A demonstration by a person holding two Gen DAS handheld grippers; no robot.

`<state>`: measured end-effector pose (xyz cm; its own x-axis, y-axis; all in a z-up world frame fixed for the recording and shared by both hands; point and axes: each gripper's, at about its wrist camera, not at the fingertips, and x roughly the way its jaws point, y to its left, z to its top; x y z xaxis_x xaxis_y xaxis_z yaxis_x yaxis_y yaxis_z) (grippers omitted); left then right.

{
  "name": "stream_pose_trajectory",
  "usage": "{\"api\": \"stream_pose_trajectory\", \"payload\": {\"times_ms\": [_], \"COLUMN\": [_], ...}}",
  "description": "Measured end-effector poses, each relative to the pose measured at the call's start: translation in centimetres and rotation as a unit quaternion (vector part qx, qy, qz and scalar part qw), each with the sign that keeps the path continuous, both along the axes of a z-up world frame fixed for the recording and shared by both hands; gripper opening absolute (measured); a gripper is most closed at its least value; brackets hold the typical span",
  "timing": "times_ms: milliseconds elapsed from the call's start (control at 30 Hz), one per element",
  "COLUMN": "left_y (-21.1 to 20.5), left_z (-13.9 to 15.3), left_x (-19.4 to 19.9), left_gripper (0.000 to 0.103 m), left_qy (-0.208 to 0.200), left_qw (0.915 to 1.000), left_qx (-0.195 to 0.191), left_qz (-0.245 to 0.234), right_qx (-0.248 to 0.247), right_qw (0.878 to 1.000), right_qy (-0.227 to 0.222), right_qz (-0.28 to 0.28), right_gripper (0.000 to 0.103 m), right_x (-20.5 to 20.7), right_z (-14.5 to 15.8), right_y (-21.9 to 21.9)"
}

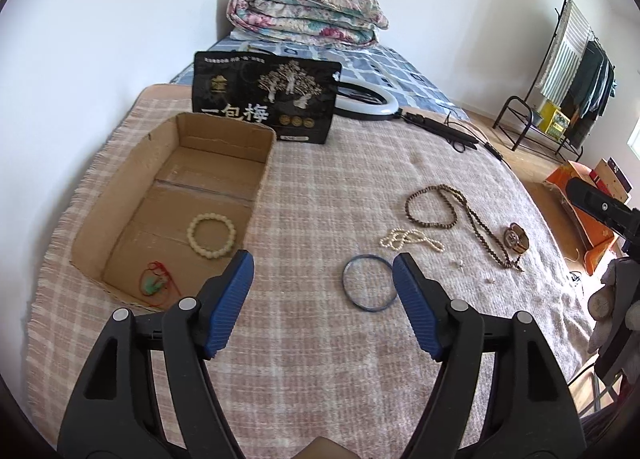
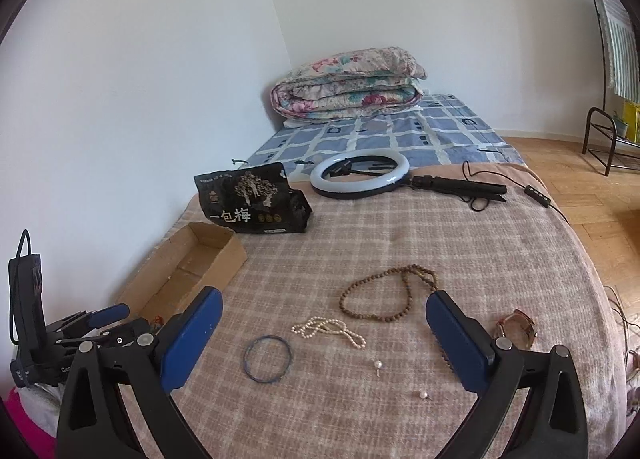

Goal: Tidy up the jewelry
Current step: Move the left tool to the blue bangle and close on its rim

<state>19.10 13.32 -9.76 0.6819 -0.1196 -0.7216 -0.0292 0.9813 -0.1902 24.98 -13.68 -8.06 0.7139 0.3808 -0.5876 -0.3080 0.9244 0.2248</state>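
1. The left gripper (image 1: 323, 271) hangs above the pink-and-cream checked blanket (image 1: 320, 379) on the bed, its blue ribbed fingers (image 1: 230, 301) spread wide and holding nothing.
2. The thin blue bangle (image 1: 369, 283) lies flat on the blanket just ahead of the left gripper, close inside its right finger and partly hidden by it; being a ring, it has no long axis to line up with.
3. The right gripper (image 2: 324, 319) is likewise wide apart and empty. In its view the same bangle (image 2: 267, 358) lies between the fingers but toward the left one, with bare blanket all round it.
4. Judging by both views, the left gripper is the nearer to the bangle, and a small shift to its own right would centre the ring between the fingers.
5. The open brown cardboard box (image 1: 120, 219) sits ahead and to the left of the left fingers, so a carry from the bangle to the box would run leftward. It already holds a cream beaded bracelet (image 1: 212, 235) and a green pendant on a red cord (image 1: 154, 284).
6. Farther ahead and to the right lie a white pearl strand (image 1: 408, 239), a long brown wooden bead necklace (image 1: 448, 211) and a brown-strapped watch (image 1: 516, 241), all apart from the bangle.
7. Two small pearl earrings (image 2: 377, 365) rest between the right fingers, near the right one.
8. The bangle looks thin, rigid and low, so it could slip from a flat pinch.
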Motion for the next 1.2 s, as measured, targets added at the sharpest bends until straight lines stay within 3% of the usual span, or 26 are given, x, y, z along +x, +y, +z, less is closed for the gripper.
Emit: {"api": "stream_pose_trajectory", "payload": {"times_ms": [433,633,933,1200], "left_y": [-4.5,-6.0,-7.3,-8.2], "left_z": [-4.5,-6.7,-9.2,-11.2], "left_x": [1.9,2.4,3.6,4.8], "left_gripper": [0.076,0.076,0.076,0.076], "left_qy": [0.052,0.065,0.064,0.063], "left_qw": [0.9981,0.9972,0.9974,0.9977], "left_qx": [-0.007,0.000,0.017,0.006], "left_qz": [-0.032,-0.036,-0.029,-0.023], "right_qx": [-0.033,-0.043,-0.054,-0.063], "right_qw": [0.998,0.998,0.997,0.996], "right_qy": [-0.005,0.015,0.040,0.052], "right_qz": [-0.045,-0.050,-0.043,-0.028], "right_gripper": [0.103,0.103,0.103,0.103], "right_x": [-0.6,-0.7,-1.3,-1.5], "right_z": [-3.0,-4.7,-6.9,-7.9], "right_y": [-6.7,-8.6,-9.6,-9.1]}}
